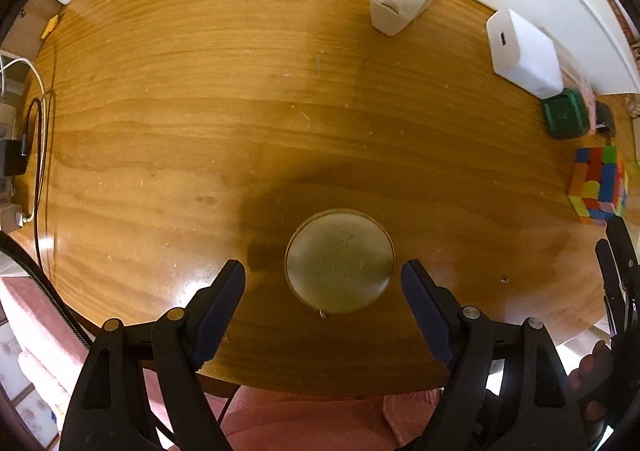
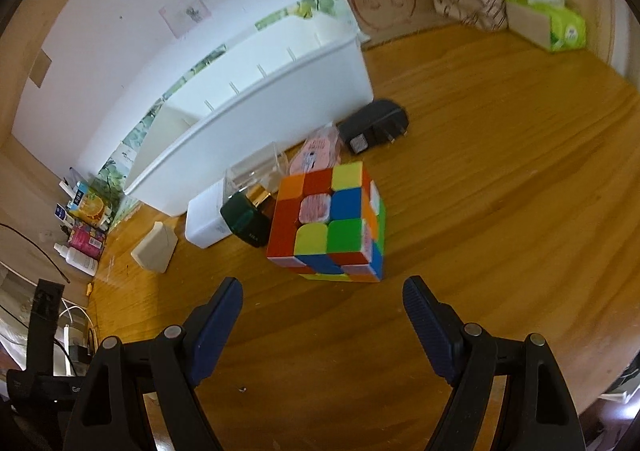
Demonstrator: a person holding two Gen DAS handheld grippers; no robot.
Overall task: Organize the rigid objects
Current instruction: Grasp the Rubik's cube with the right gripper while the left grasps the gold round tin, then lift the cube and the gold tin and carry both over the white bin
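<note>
Both grippers are hanging wide open and holding nothing: the left gripper (image 1: 323,287) is straddling a round pale disc (image 1: 339,259) lying flat on the wooden table (image 1: 200,131), fingers apart from it; the right gripper (image 2: 322,303) is facing a Rubik's cube (image 2: 328,223) just ahead. Behind the cube, a dark green box (image 2: 246,221), white charger (image 2: 206,221) and black plug adapter (image 2: 374,125) are sitting beside a white bin (image 2: 280,107).

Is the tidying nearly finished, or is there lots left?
Lots left. The white bin looks empty. The cube, charger and round lid all sit on the table. Both tools are open: the left tool by the lid, the right tool facing the cube.
</note>
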